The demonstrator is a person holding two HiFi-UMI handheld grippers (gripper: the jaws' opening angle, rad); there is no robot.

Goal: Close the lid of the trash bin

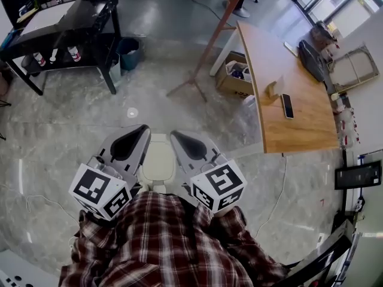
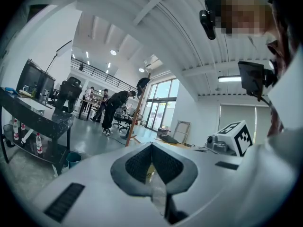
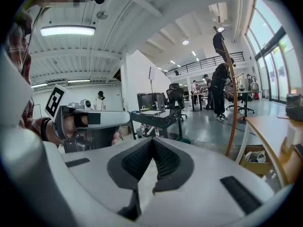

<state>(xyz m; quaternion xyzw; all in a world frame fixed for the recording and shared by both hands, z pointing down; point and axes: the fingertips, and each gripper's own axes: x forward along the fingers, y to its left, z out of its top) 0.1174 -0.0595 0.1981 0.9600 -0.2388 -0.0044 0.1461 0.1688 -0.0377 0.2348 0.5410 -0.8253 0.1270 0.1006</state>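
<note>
The trash bin (image 1: 157, 160) is a pale cream box on the grey floor, straight below me, between the two grippers. Only a strip of its flat top shows, and I cannot tell how its lid stands. My left gripper (image 1: 143, 128) is held above the bin's left side, jaws together with nothing in them. My right gripper (image 1: 174, 134) hovers over the bin's right side, also shut and empty. Neither touches the bin. In the left gripper view my left gripper (image 2: 151, 144) points level across the room. My right gripper (image 3: 152, 141) aims slightly down at the hall.
A curved wooden desk (image 1: 287, 100) stands at the right with a cardboard box (image 1: 236, 76) beside it. A black table (image 1: 66, 23) and a blue bucket (image 1: 128, 51) are at the back left. A wooden leaning frame (image 1: 209, 40) rises ahead. People (image 2: 111, 110) stand far off.
</note>
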